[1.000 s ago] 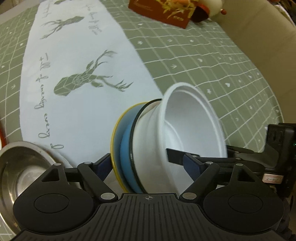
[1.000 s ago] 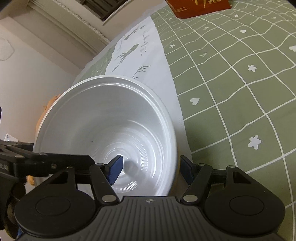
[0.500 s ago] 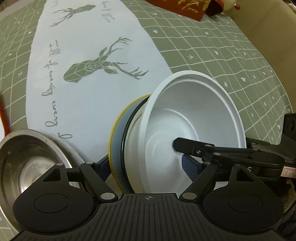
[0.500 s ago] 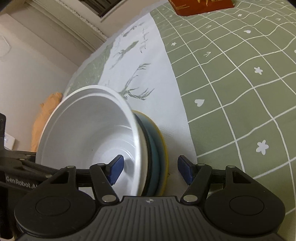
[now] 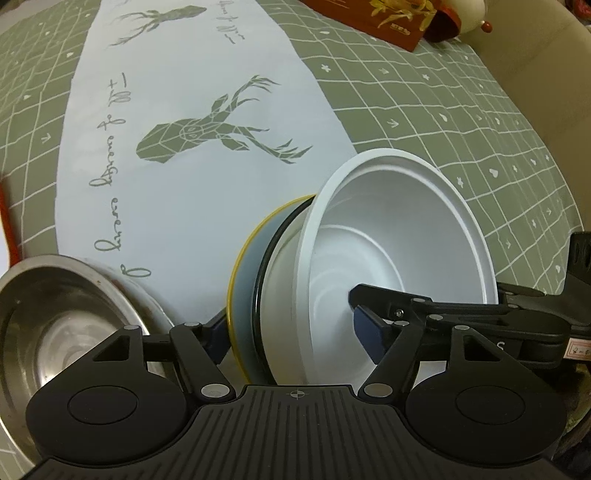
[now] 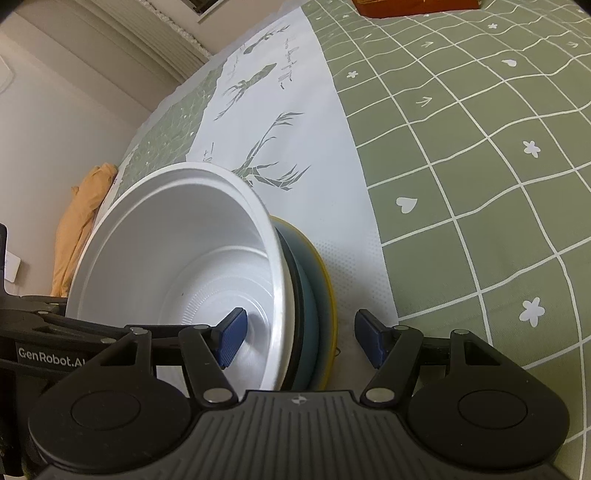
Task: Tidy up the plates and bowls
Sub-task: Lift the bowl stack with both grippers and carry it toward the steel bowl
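Note:
A stack stands tilted on its edge: a yellow-rimmed blue plate (image 5: 242,295), a black-rimmed white bowl (image 5: 273,295) and a white plastic bowl (image 5: 388,229) nested in it. My left gripper (image 5: 293,332) is shut on this stack, one pad behind the plate and the other inside the white bowl. In the right wrist view my right gripper (image 6: 299,339) straddles the same stack. Its left pad sits inside the white plastic bowl (image 6: 177,236) and its right pad stands a small gap off the blue plate (image 6: 325,295). The stack's lower edge is hidden.
A steel bowl (image 5: 66,314) lies on the table at the left of the stack. A green checked cloth (image 6: 480,147) with a white deer runner (image 5: 192,110) covers the table. A red box (image 5: 369,14) sits at the far edge, and an orange cloth (image 6: 81,221) beyond the table's left side.
The right gripper has shifted sideways, so the stack's rims now stand between its jaws, and its finger reaches deeper into the white bowl. The left gripper keeps its hold.

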A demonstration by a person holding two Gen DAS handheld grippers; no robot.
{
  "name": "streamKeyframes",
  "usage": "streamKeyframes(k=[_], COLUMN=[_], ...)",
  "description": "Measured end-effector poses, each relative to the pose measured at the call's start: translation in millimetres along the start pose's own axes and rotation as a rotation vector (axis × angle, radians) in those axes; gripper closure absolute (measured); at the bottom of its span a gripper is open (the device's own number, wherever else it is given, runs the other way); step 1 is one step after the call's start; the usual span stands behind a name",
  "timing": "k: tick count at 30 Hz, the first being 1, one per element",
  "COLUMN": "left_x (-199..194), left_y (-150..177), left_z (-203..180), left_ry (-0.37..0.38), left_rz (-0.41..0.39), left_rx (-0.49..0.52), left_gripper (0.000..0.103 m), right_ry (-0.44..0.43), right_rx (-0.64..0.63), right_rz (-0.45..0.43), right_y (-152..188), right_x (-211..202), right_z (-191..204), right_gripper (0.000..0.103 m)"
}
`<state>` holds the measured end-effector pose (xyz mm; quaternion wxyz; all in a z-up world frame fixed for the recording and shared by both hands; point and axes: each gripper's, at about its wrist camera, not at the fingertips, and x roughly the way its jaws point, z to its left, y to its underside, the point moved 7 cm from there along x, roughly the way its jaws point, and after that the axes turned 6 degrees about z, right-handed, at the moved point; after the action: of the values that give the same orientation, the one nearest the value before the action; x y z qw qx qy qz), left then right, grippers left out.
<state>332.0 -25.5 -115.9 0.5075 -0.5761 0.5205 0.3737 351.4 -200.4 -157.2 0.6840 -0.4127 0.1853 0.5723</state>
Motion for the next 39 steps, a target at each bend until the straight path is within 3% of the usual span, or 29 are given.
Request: streamKeyframes(k=[17, 21, 39], left_x=[1.3, -0.2, -3.6], left_y=[-4.1, -2.8, 1.1], left_z=[8.5, 9.4, 13.8], left_ry=[0.029, 0.043, 0.081], left_rz=[-0.022, -0.023, -0.040], left_rx=[-0.028, -0.020, -0.037], left_gripper=[0.034, 0.036, 0.037], right_ry=[0.014, -0.009, 0.031], right_rx=[0.013, 0.007, 0.056], right_rz=[0.026, 0.046, 0.052], right_y=[-2.7, -2.2, 2.5], right_x=[0.1, 0.2, -3.2], right_z=[3.3, 9.4, 15.1], right_gripper=[0.041, 0.051, 0.051])
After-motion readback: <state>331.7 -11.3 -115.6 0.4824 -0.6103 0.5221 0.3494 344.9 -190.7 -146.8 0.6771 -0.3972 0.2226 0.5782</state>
